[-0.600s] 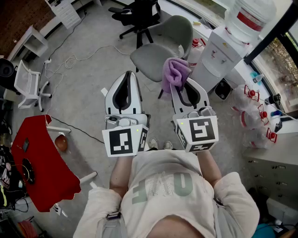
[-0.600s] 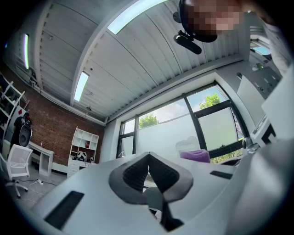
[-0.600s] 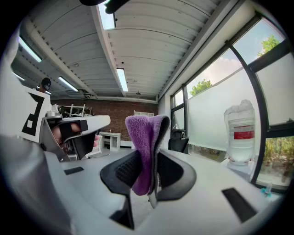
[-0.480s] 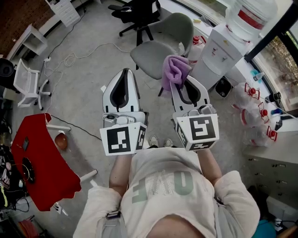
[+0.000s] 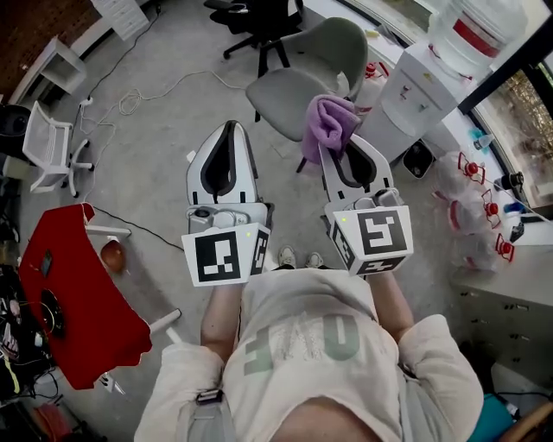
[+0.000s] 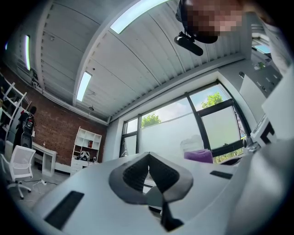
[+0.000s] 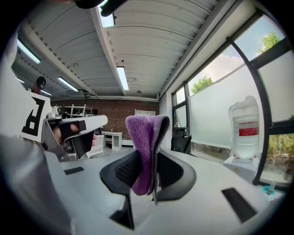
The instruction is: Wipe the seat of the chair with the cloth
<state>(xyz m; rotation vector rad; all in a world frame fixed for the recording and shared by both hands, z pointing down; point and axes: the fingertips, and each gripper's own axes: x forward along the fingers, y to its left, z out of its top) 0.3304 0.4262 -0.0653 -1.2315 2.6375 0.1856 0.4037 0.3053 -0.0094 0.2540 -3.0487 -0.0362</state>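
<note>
From above, the person holds both tools out in front of the chest, side by side. The left tongs (image 5: pixel 228 128) are pressed together with nothing in them. The right tongs (image 5: pixel 332 145) pinch a purple cloth (image 5: pixel 328 123), which bunches up over their tips. Beyond them on the floor is the grey chair (image 5: pixel 329 47). Its seat (image 5: pixel 281 93) is bare, and the cloth is held up in the air, showing against the seat's near right edge. A white water dispenser (image 5: pixel 416 86) stands just right of the chair, a black office chair (image 5: pixel 255 19) is behind it, and a white cable (image 5: pixel 143 102) loops over the floor to the left. A red table (image 5: pixel 73 302) is down at the person's left side. In the left gripper view, the two dark pads of the left tongs (image 6: pixel 148 157) meet at the tip with nothing between them. Tall windows fill the wall behind, and a bit of the cloth (image 6: pixel 199 155) shows off to the right. In the right gripper view, the right tongs (image 7: pixel 147 161) clamp the folded cloth (image 7: pixel 143 137) between their pads. It sticks up above them and hangs a little below. The left tongs (image 7: pixel 76 129) are off to the left, and the dispenser's bottle (image 7: pixel 244 131) stands by the window on the right.
</note>
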